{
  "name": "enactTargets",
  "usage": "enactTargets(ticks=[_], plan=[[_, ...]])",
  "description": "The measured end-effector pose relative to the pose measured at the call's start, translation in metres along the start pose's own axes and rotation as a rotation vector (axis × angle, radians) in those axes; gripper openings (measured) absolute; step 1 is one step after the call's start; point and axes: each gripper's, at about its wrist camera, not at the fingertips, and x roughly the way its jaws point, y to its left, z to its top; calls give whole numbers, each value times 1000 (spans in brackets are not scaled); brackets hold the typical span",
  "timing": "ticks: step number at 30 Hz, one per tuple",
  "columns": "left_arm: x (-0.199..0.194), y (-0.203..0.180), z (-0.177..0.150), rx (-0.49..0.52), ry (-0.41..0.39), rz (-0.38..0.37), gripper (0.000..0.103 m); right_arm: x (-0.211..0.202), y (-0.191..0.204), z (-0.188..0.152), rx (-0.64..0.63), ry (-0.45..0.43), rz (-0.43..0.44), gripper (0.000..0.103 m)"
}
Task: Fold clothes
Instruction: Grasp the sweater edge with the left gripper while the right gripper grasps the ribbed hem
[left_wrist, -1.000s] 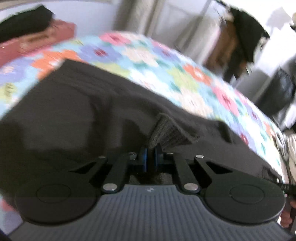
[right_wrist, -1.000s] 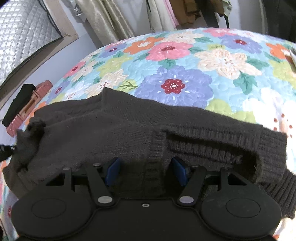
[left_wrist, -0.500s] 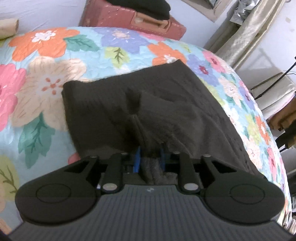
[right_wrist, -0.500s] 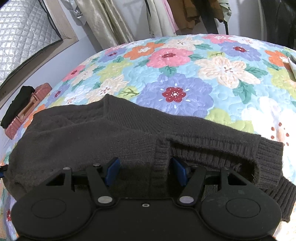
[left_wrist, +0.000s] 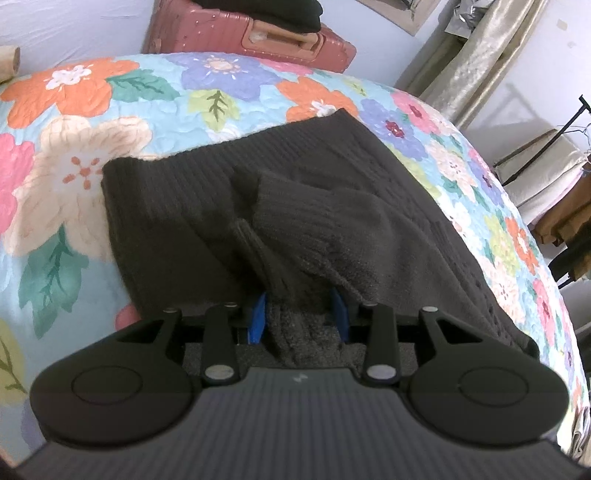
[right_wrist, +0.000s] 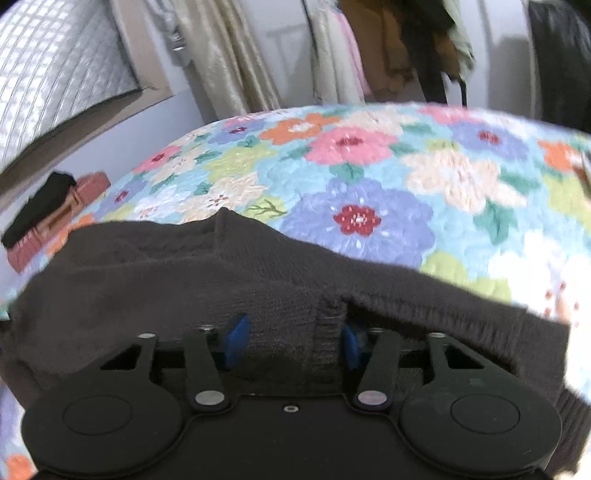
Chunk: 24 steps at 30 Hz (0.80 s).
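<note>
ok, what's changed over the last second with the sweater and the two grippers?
The left gripper carried the sleeve cuff across onto the sweater body; its jaws, shut on the cuff a second ago, have just been opening, knit still between them. The right gripper jaws have just been closing around the ribbed collar edge, pads not yet pressing. The sweater body stayed on the floral quilt.

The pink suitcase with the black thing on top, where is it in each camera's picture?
Left wrist view: the pink suitcase sits at the top, a bit left of the middle, behind the flowery quilt.
Right wrist view: the pink suitcase is small at the left edge, halfway up.
Shared landmark: the dark knit sweater spread on the quilt.
</note>
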Motion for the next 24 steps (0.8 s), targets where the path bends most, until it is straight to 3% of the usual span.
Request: enactTargets(ticks=[1, 3, 6, 7, 9, 12, 15, 17, 18, 21, 24], plan=[[1, 0, 0, 2, 4, 1, 35, -1, -1, 1, -4, -2, 0, 54], [1, -2, -1, 12, 5, 3, 35, -4, -2, 1, -15, -16, 4, 34], [-2, -7, -2, 50, -8, -2, 34, -8, -4, 4, -54, -32, -13, 12], [-3, -11, -3, 78, -17, -14, 24, -10, -5, 4, -67, -45, -20, 8], [-8, -21, -6, 145, -35, -61, 18, -15, -2, 8, -108, -83, -64, 6], [-15, -36, -10, 233, -55, -141, 18, -23, 0, 21, -150, -139, -132, 5], [-16, -43, -15, 231, -13, -281, 17, -25, -12, 46, -130, -170, -167, 5], [-16, -52, -21, 264, 10, -332, 17, -24, -24, 63, -107, -187, -191, 4], [-15, -56, -24, 282, 20, -348, 17, -23, -33, 70, -71, -198, -205, 0], [-4, -68, -37, 310, 78, -362, 18, -19, -78, 86, 116, -218, -258, 2], [6, -72, -45, 343, 123, -289, 18, -14, -118, 86, 302, -190, -169, 2]])
